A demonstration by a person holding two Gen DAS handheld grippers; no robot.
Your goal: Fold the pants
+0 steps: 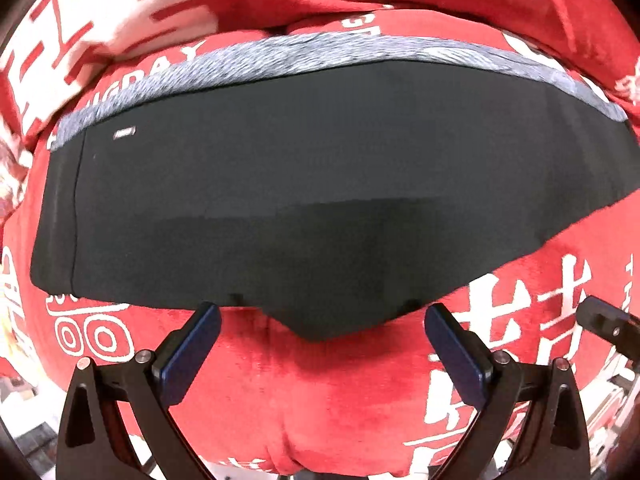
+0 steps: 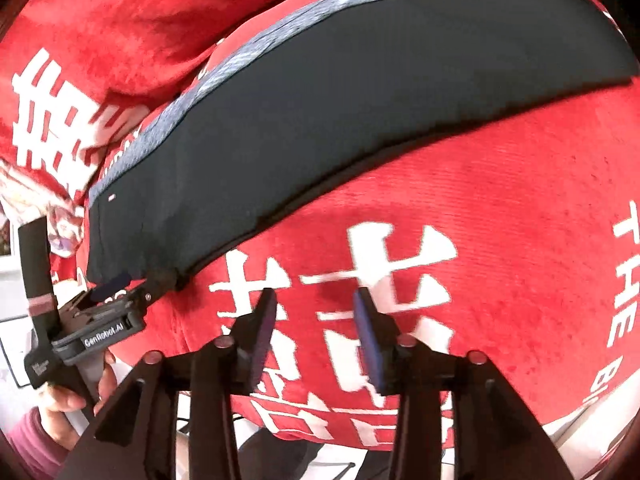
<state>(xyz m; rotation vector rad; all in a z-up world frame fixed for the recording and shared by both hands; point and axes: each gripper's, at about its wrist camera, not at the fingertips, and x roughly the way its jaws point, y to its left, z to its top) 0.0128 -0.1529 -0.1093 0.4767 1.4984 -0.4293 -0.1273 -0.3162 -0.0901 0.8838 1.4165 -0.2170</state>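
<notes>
Folded black pants (image 1: 280, 200) lie flat on the red blanket (image 1: 340, 392), grey lining strip (image 1: 300, 50) along the far edge at twelve o'clock. Left tongs (image 1: 322, 344) stand wide, nothing between the pads, just shy of the near hem at six. Right tongs (image 2: 316, 332) are parted over bare red plush, gripping nothing. At eight o'clock in the right view, a hand (image 2: 68, 404) holds the left tool. Open blanket lies at four o'clock.

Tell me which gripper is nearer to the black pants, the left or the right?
Left. The left gripper hangs open at the near edge of the black pants, astride a protruding corner. The right gripper is open over the red blanket, clear of the pants.
</notes>
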